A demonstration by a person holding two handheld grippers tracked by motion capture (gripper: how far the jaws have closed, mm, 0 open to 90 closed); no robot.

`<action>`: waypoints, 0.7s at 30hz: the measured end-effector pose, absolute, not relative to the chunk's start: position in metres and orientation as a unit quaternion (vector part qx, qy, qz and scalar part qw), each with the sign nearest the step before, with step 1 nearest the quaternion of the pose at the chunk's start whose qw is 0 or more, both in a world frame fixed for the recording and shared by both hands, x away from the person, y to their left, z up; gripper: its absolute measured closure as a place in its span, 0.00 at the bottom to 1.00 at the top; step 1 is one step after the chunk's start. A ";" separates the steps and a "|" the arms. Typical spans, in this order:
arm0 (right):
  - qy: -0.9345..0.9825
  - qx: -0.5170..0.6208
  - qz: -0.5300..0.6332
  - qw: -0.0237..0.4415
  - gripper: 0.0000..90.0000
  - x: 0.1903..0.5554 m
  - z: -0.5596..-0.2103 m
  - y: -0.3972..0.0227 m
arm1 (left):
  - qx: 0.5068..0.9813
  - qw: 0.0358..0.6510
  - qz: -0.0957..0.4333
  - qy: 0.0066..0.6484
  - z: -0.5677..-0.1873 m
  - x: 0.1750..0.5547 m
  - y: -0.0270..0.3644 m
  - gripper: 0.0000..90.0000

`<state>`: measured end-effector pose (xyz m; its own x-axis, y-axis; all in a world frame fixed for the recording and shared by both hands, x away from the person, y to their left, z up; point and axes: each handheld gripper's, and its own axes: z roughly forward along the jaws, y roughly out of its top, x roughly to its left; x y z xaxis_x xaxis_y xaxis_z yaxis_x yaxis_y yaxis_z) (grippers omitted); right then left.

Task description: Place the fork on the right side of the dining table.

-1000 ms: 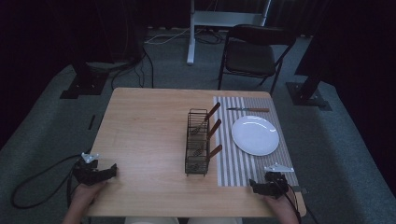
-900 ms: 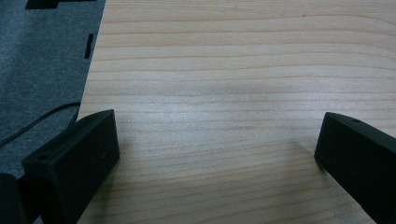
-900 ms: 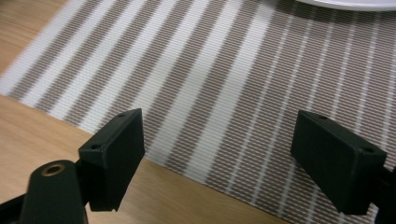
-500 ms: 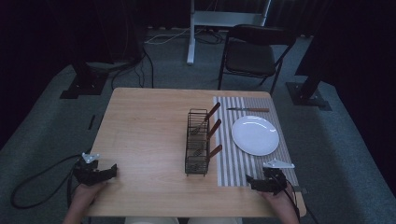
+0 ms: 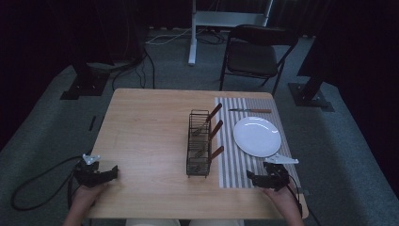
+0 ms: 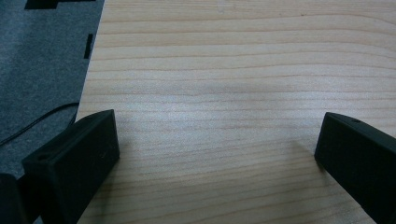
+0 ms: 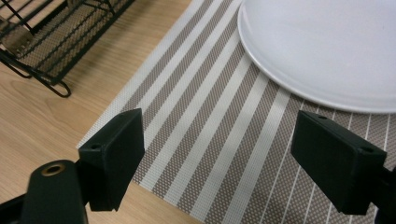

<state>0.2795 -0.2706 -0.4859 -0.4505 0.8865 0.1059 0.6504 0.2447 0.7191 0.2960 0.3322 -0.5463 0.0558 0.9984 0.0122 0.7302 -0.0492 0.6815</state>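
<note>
While both hand-held grippers (image 5: 113, 172) (image 5: 250, 177) gape empty, rack (image 5: 198, 143) long axis runs front-to-back.

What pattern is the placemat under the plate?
Brown and off-white stripes on the placemat, clearest in the right gripper view.

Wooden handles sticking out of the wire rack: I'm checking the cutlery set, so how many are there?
3, all leaning right out of the rack: far handle, middle handle, near handle. A knife lies separately on the mat beyond the plate. More may hide inside the rack.
</note>
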 end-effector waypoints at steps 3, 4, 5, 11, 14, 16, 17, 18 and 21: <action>0.769 0.495 0.369 0.168 0.21 0.281 -0.479 -0.272 | 0.678 0.262 0.256 0.638 -0.546 0.296 0.332 0.00; 0.768 0.494 0.370 0.171 0.21 0.281 -0.477 -0.272 | 0.677 0.262 0.256 0.638 -0.546 0.296 0.332 0.00; 0.768 0.494 0.371 0.171 0.21 0.282 -0.475 -0.272 | 0.678 0.262 0.256 0.638 -0.546 0.296 0.332 0.00; 0.769 0.487 0.374 0.176 0.21 0.285 -0.462 -0.273 | 0.678 0.261 0.255 0.637 -0.546 0.296 0.332 0.00; 0.770 0.483 0.378 0.178 0.21 0.288 -0.455 -0.272 | 0.678 0.261 0.255 0.637 -0.546 0.296 0.332 0.00; 0.770 0.478 0.380 0.182 0.21 0.290 -0.449 -0.271 | 0.678 0.261 0.255 0.637 -0.546 0.296 0.332 0.00; 0.771 0.477 0.381 0.181 0.21 0.291 -0.448 -0.270 | 0.679 0.261 0.255 0.637 -0.546 0.296 0.332 0.00; 0.771 0.475 0.383 0.182 0.21 0.292 -0.445 -0.269 | 0.678 0.262 0.256 0.637 -0.546 0.296 0.332 0.00; 0.771 0.471 0.387 0.183 0.21 0.295 -0.438 -0.267 | 0.678 0.262 0.256 0.637 -0.546 0.296 0.332 0.00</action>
